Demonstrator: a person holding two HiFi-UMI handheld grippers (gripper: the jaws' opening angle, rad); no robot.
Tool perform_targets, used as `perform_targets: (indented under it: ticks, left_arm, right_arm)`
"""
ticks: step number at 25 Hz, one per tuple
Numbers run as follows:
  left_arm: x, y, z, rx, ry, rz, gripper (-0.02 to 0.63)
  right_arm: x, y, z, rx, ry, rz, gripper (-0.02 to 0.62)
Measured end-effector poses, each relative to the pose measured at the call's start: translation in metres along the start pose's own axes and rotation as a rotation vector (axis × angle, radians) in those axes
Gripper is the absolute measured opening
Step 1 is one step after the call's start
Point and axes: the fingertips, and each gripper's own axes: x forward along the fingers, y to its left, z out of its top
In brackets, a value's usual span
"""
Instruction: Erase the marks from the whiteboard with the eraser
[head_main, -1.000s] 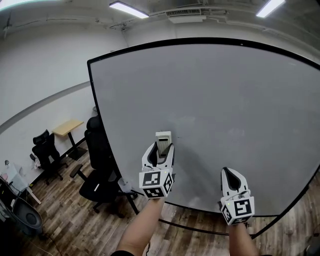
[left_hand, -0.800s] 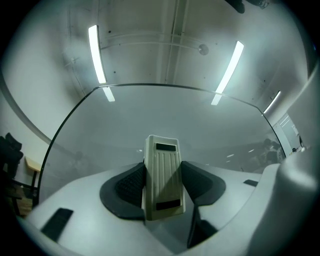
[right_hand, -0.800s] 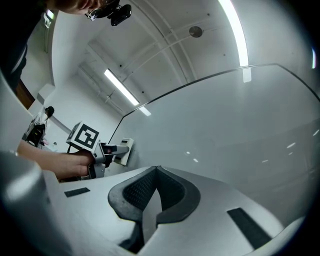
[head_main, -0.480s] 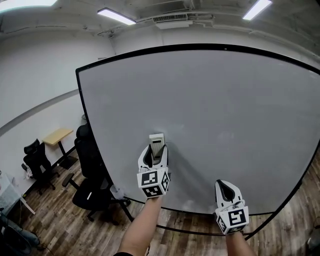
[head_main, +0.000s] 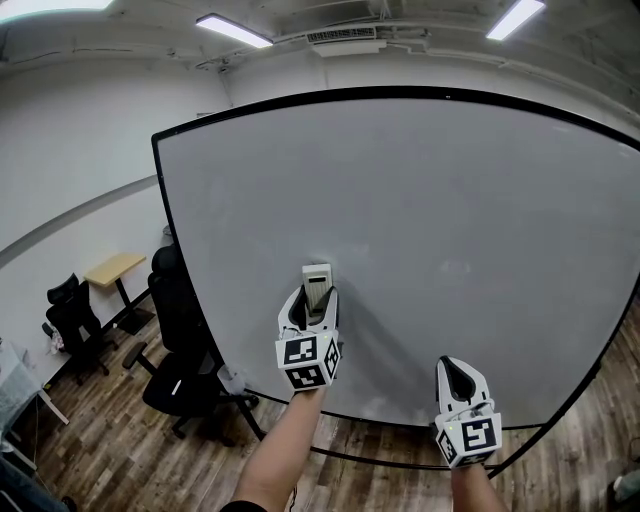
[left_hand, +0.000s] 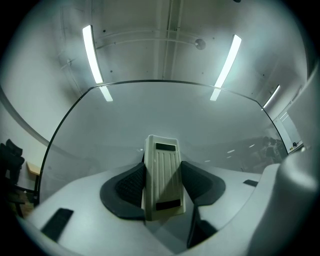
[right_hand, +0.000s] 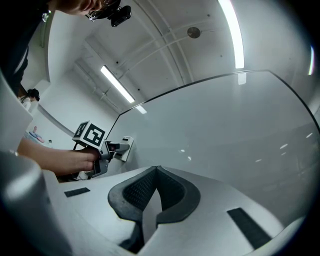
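left gripper (head_main: 316, 298): jaws clamped on the eraser (head_main: 317, 281), one pad on each long side, with the eraser upright and sticking out past the tips. the eraser sits against the lower middle of the whiteboard (head_main: 450, 190). right gripper (head_main: 456, 366): jaws closed together, nothing between them, held lower, near the board's bottom edge. chairs (head_main: 180, 375) stand left of the board.

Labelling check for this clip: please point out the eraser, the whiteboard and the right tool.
eraser (left_hand: 162, 175): left gripper view, ribbed back between the jaws.
whiteboard (head_main: 450, 200): head view, bare board face.
right tool (right_hand: 156, 168): right gripper view, where its shut tips meet.
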Motion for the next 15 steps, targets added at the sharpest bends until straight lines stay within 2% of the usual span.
perform_targets:
  ticks: [15]
  left_arm:
    - [0.007,-0.050,-0.004,-0.005,0.017,-0.110,0.244]
  right_arm:
    - [-0.016,-0.019,-0.003,0.005,-0.007,-0.037,0.020]
